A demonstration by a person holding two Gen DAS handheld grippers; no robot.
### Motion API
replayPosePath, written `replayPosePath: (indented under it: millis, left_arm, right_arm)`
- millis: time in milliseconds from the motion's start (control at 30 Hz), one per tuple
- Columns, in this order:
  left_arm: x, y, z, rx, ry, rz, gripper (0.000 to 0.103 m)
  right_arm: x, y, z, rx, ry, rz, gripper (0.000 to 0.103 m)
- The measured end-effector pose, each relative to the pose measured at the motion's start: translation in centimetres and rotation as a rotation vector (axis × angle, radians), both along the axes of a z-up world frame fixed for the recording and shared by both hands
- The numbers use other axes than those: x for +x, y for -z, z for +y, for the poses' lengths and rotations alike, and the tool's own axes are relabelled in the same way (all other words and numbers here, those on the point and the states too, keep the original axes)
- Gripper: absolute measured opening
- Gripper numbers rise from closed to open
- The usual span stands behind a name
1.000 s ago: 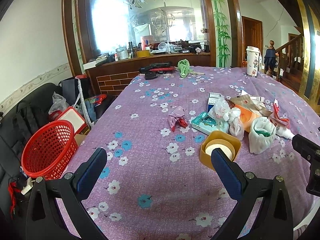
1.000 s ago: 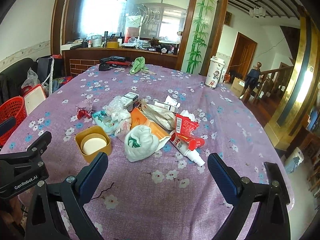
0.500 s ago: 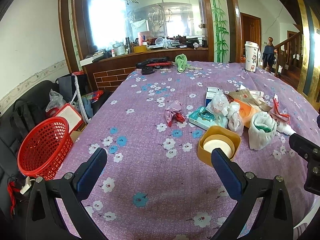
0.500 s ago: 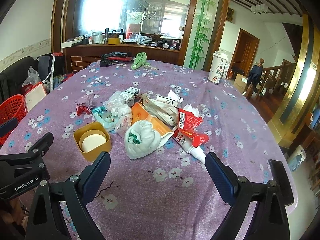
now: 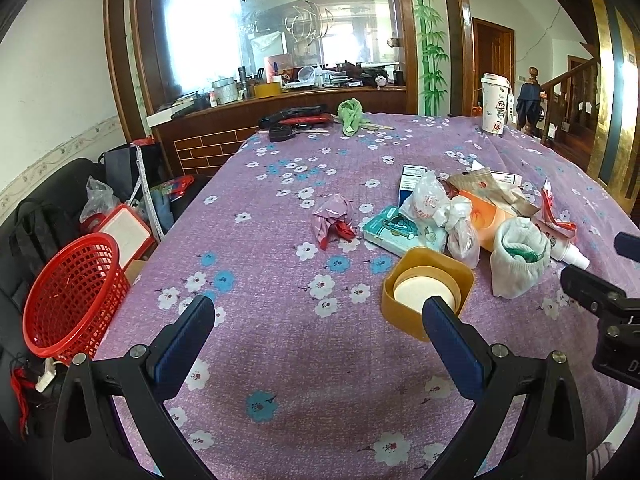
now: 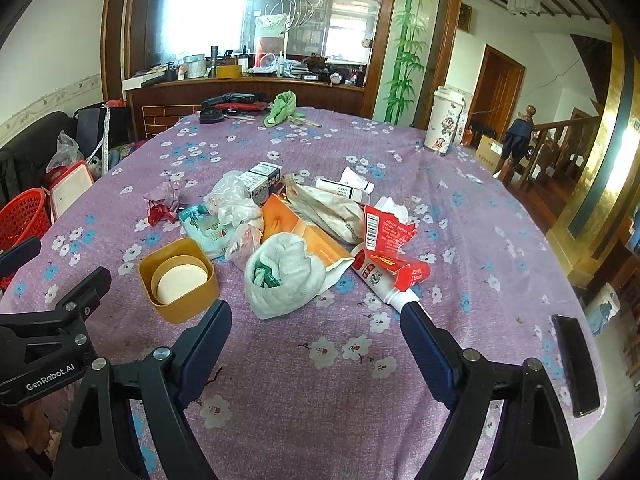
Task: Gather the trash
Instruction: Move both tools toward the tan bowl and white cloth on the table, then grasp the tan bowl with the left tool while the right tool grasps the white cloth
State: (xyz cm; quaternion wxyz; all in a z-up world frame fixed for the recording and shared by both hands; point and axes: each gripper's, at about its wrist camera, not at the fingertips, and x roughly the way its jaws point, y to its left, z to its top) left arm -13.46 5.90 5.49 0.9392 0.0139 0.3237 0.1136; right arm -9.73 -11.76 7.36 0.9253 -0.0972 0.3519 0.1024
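A heap of trash lies mid-table on the purple flowered cloth (image 6: 320,380): a white crumpled wad (image 6: 286,274), an orange carton (image 6: 304,232), a torn red box (image 6: 390,232) over a white tube (image 6: 380,280), a teal tissue pack (image 6: 202,228) and a red-pink wrapper (image 6: 162,204). A yellow square tub (image 6: 178,278) stands at the near left of the heap. My right gripper (image 6: 316,324) hangs just short of the wad, jaws closing with nothing between them. My left gripper (image 5: 318,318) is open above bare cloth, its right finger in front of the tub (image 5: 426,288).
A red mesh basket (image 5: 72,300) stands on the floor off the table's left edge, beside bags and a black sofa (image 5: 36,216). At the far side of the table are a green cloth (image 6: 282,106), dark tools and a white printed cup (image 6: 444,124). A black phone (image 6: 576,364) lies near right.
The right gripper's jaws have narrowed and it has come nearer the white wad. The left wrist view has shifted only slightly; the trash lies as before.
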Motion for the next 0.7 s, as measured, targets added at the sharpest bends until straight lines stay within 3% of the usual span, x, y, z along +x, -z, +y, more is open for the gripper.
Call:
replayPosePath:
  millis: [200,433,567,700]
  left_arm:
    - [1.0,0.2,-0.5,-0.036,0.064,0.032,0.097]
    - [3.5,0.9,-0.4,-0.175,0.153,0.142,0.071]
    - [4.6,1.6,-1.3,-0.192,0.188,0.174,0.07]
    - [6.4,2.4,-2.2,-0.179,0.199,0.22,0.047]
  right_arm:
    - [1.6,0.4,-0.9,0.076,-0.026,0.074,0.072]
    - [4.8,0.9,-3.7,0.289,-0.036,0.213,0.066]
    - [5.8,1.3,-3.8,0.327,-0.039,0.25,0.065]
    - [6.5,2.0,-3.4,0.361,-0.049,0.29,0.066]
